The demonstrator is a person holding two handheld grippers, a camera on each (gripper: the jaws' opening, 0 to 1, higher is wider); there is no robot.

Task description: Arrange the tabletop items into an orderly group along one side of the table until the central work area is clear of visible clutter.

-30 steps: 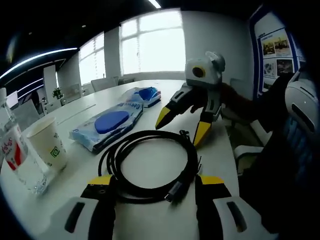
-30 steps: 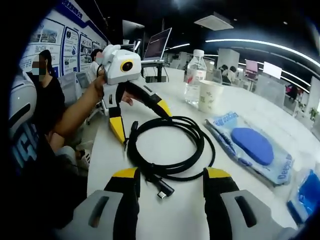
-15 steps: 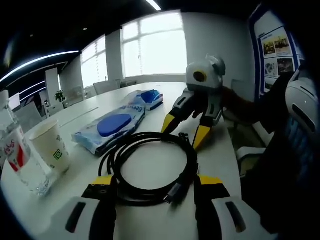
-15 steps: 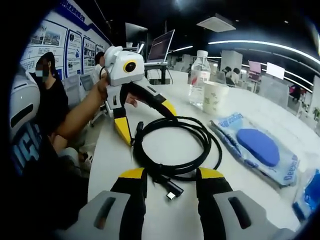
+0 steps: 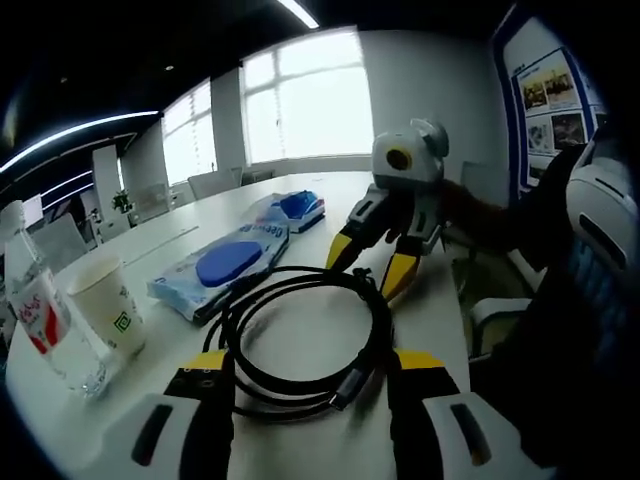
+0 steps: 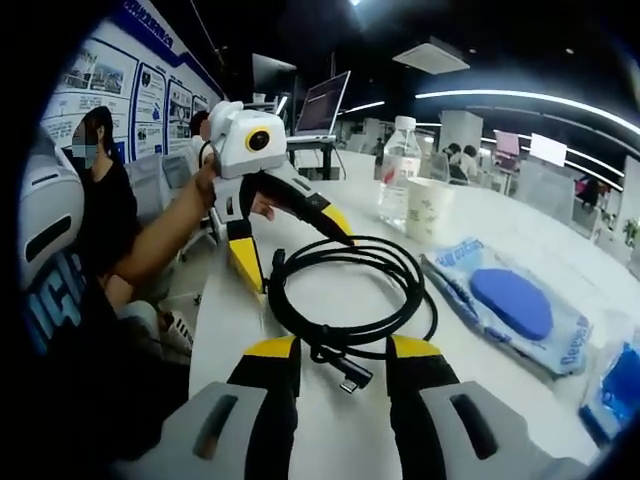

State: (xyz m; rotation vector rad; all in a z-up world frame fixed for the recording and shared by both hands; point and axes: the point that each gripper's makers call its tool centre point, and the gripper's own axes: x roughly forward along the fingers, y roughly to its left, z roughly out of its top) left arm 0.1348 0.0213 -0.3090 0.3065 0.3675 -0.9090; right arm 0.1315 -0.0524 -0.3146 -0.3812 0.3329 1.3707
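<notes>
A black coiled cable [image 5: 300, 330] lies on the white table [image 5: 300, 215] between both grippers. My left gripper [image 5: 312, 362] is open, its yellow-tipped jaws on either side of the coil's near edge. My right gripper [image 5: 368, 265] faces it from the coil's far side. In the right gripper view the coil [image 6: 350, 290] reaches between the jaws of my open right gripper [image 6: 343, 350], and the cable's plug [image 6: 356, 379] lies in the gap. The left gripper [image 6: 290, 250], held by a hand, stands open at the coil's far edge.
A blue wipes pack [image 5: 225, 270] and a second blue pack [image 5: 290, 205] lie beside the coil. A paper cup [image 5: 105, 310] and a water bottle [image 5: 40, 320] stand together, the cup [image 6: 430, 210] and bottle [image 6: 400, 170] also showing in the right gripper view. The table edge and chairs are close by.
The right gripper's jaws have drawn slightly closer together around the cable's plug end. Both views have shifted a little. The left gripper's jaws keep their spread.
</notes>
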